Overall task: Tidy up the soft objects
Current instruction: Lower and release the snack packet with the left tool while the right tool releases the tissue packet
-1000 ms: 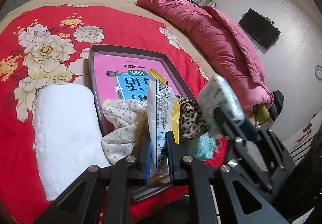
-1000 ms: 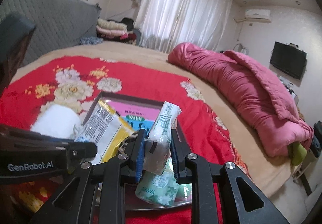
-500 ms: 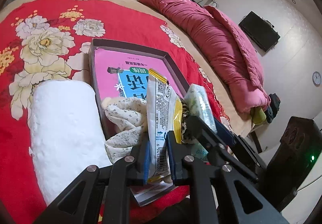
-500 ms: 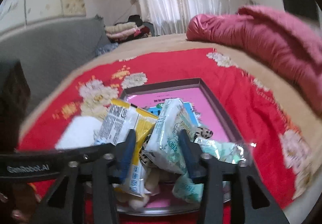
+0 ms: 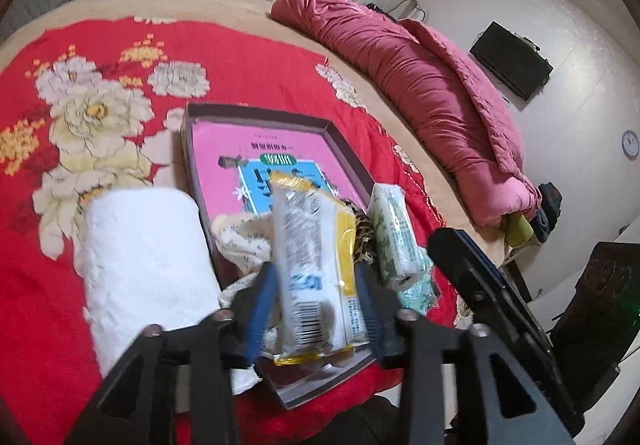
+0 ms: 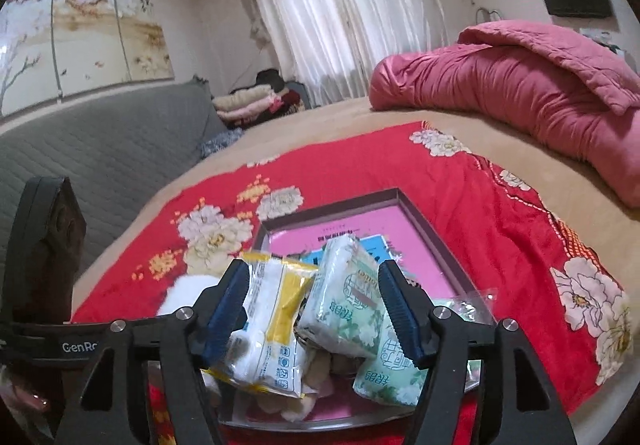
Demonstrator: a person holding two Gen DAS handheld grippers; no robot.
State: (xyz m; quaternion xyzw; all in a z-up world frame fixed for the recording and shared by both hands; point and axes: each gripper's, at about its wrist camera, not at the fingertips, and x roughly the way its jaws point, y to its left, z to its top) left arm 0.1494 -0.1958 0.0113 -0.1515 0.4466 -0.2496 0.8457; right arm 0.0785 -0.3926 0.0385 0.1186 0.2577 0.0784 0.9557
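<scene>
I have both grippers opening over the near end of the shallow box (image 5: 340, 141) lying on the bed: my left gripper (image 5: 316, 309) is spreading with the yellow-and-white packet (image 5: 316, 253) standing loose between its pads, and my right gripper (image 6: 316, 309) is spreading around the green tissue pack (image 6: 344, 297), neither one pinched any more. By my reading the packets, the floral cloth (image 5: 244, 241) and a leopard-print piece are already gathered in the box, while the white rolled towel (image 5: 144, 261) outside its left edge remains to be placed.
</scene>
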